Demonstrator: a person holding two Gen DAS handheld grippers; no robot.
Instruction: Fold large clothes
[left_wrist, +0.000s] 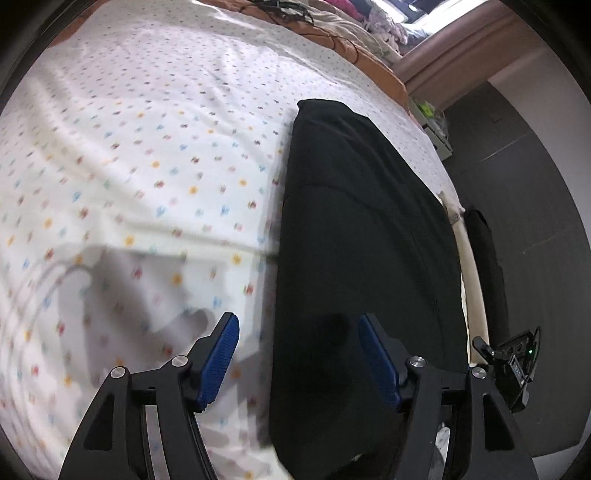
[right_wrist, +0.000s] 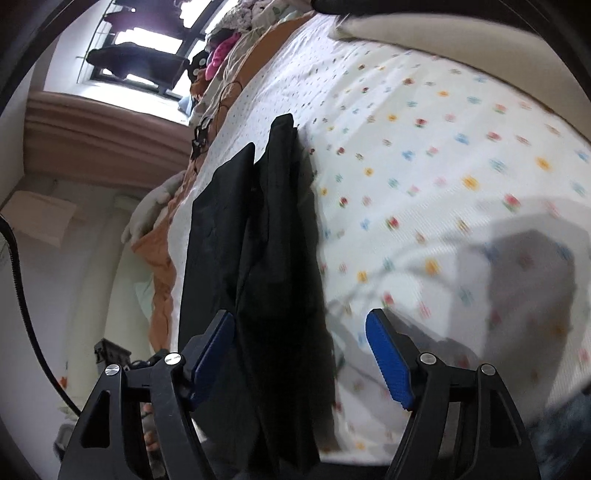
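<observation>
A large black garment (left_wrist: 362, 236) lies folded lengthwise in a long strip on the white flower-print bed sheet (left_wrist: 147, 155), near the bed's edge. My left gripper (left_wrist: 297, 328) is open above its near end, its blue pads straddling the garment's left edge, holding nothing. In the right wrist view the same black garment (right_wrist: 266, 229) lies in overlapping folds along the sheet (right_wrist: 424, 166). My right gripper (right_wrist: 301, 326) is open over its near end, empty.
An orange blanket (left_wrist: 369, 55) with cables and a pile of clothes (right_wrist: 225, 55) lie at the far end of the bed. The bed edge (left_wrist: 471, 266) drops to a dark floor (left_wrist: 546, 206). A window (right_wrist: 140, 48) and wall are beyond.
</observation>
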